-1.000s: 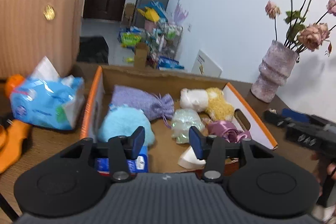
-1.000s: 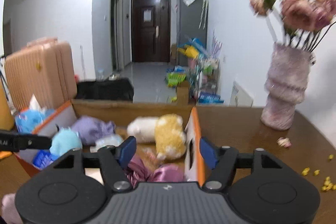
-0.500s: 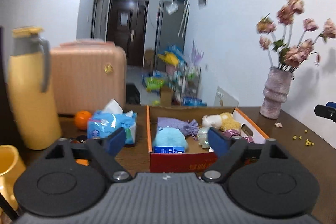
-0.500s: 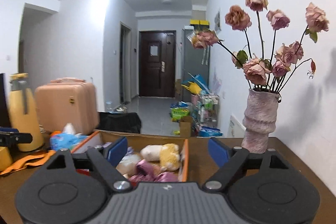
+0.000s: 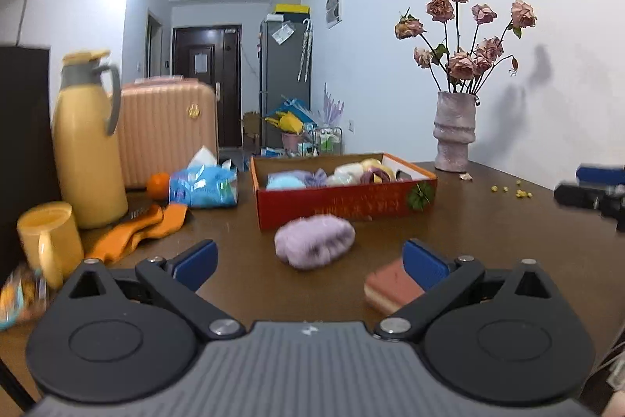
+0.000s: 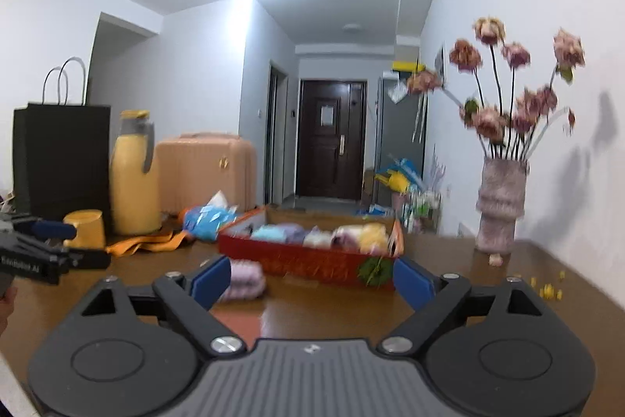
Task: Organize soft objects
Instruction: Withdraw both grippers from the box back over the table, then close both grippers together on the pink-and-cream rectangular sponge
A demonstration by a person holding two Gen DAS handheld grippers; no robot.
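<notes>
A red cardboard box (image 5: 343, 200) on the brown table holds several soft things: a light blue plush, a purple pouch, white and yellow plush toys. The box also shows in the right wrist view (image 6: 308, 260). A fluffy lilac soft object (image 5: 314, 246) lies on the table in front of the box, also in the right wrist view (image 6: 244, 280). A pink sponge-like block (image 5: 390, 290) lies near my left gripper's right finger. My left gripper (image 5: 308, 260) is open and empty, just short of the lilac object. My right gripper (image 6: 310, 282) is open and empty, back from the box.
A yellow jug (image 5: 88, 139), yellow mug (image 5: 50, 241), orange cloth (image 5: 136, 231), tissue pack (image 5: 203, 184) and orange (image 5: 158, 184) stand at the left. A vase of dried roses (image 5: 455, 133) is at the back right. A pink suitcase (image 5: 168, 131) stands behind the table.
Both grippers have pulled back and away from above the box and opened wider. The lilac object and pink block on the table have come into view.
</notes>
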